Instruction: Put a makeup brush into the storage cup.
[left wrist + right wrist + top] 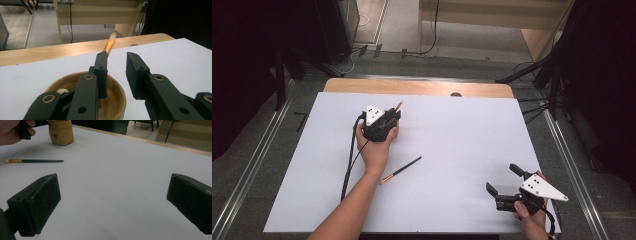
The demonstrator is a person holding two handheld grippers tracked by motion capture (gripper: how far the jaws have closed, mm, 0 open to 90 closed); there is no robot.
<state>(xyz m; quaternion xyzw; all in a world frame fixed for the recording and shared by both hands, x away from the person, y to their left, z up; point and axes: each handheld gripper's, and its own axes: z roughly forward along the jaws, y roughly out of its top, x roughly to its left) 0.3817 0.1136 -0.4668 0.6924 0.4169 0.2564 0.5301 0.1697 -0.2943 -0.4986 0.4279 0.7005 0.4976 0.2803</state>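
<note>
The left gripper (116, 75) hangs over a tan wooden cup (117, 100), jaws slightly parted, holding nothing; a gold-handled brush (110, 43) leans in the cup, seemingly just released. A second brush (401, 170) lies on the white table (452, 150). The right gripper (504, 182) waits wide open, empty. Next: fetching that loose brush.

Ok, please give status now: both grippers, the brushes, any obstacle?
Left gripper open over wooden cup, one brush standing inside. Right gripper open, idle. Second brush lying on table. Nothing blocking.
</note>
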